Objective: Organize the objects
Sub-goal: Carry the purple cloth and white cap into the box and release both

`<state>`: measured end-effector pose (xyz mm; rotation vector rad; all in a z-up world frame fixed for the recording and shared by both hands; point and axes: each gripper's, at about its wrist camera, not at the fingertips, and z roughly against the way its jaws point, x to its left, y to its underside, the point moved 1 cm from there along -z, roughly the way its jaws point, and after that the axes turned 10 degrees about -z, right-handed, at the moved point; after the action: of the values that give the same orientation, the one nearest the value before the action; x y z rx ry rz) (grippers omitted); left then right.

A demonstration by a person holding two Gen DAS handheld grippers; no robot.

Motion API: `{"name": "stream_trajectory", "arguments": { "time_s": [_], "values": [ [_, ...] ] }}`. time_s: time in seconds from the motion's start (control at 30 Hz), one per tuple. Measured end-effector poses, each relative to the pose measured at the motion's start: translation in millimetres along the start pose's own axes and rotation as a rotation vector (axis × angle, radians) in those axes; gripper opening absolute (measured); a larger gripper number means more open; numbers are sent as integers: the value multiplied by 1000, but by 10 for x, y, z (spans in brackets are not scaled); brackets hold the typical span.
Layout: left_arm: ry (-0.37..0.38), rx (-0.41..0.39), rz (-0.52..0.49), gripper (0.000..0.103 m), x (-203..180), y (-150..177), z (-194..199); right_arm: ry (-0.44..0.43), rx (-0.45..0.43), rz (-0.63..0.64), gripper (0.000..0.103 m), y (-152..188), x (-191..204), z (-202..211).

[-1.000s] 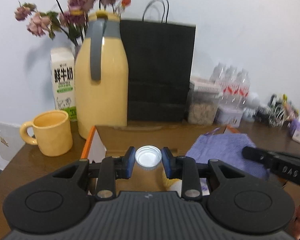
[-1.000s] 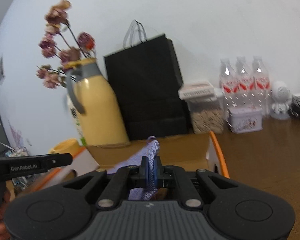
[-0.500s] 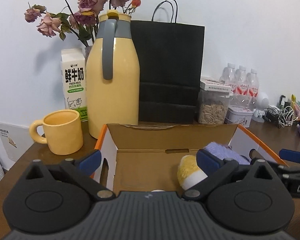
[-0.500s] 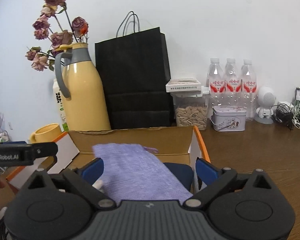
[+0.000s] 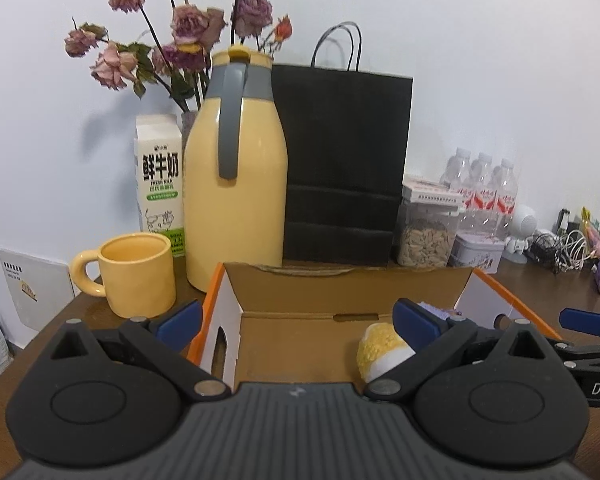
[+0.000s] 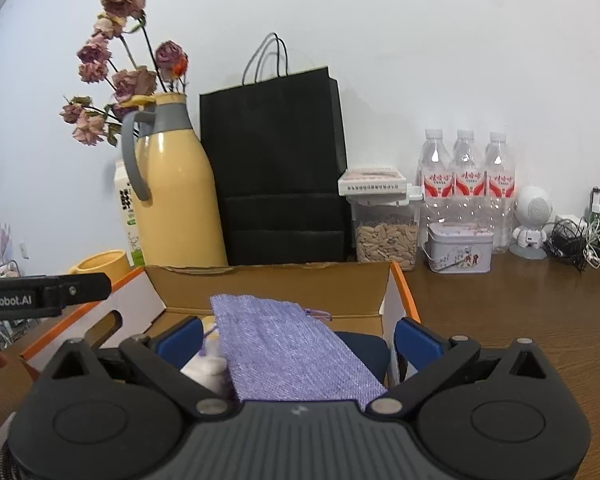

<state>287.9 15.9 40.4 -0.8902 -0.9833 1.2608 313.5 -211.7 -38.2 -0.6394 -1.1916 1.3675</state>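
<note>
Tongs both stood wide open w/ nothing gripped: left tongs [image 5: 296,320] over the box [image 5: 340,284], right tongs [image 6: 298,338] over the pouch [image 6: 288,344]. Both had just been opening; the left held nothing between its pads, the right had the pouch lying loose between its pads, not pinched.

Progress, as a judgement: well along. Pouch lay inside the box toward its right wall, a yellow-white ball [image 5: 380,350] sat on the box floor near the right side, plus a small white item [image 6: 206,366] beside the pouch; what that was, unclear. Left half of the box floor was bare, so room remained for more. Whether anything else was meant to go in, can't tell; mug [image 5: 136,276], flask [image 5: 236,184], carton [image 5: 158,184] and bag [image 5: 340,160] stood outside along the tabletop's back edge.

Room: box flaps stood up on both sides, so exits were upward, not sideways. Tabletop [image 6: 500,320] right of the box was clear up to the jar [image 6: 384,232], tin [image 6: 458,248] and bottles [image 6: 466,176] at the back. Left side was tight w/ the mug just beside the flap.
</note>
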Motion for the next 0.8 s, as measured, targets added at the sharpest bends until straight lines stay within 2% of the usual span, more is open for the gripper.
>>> {"name": "stream_trajectory", "arguments": {
  "time_s": [0.2, 0.43, 0.6, 0.8],
  "values": [
    [11, -42, -6, 103, -4, 57, 271, -21, -40, 45, 103, 41, 86, 228],
    [25, -67, -15, 103, -21, 172, 647, -40, -39, 88, 103, 160, 175, 472],
    [33, -68, -27, 103, 1, 243, 884, -60, -20, 113, 103, 247, 242, 654],
    [17, -31, -65, 103, 55, 359, 1080, -79, 18, 141, 103, 369, 294, 858]
  ]
}}
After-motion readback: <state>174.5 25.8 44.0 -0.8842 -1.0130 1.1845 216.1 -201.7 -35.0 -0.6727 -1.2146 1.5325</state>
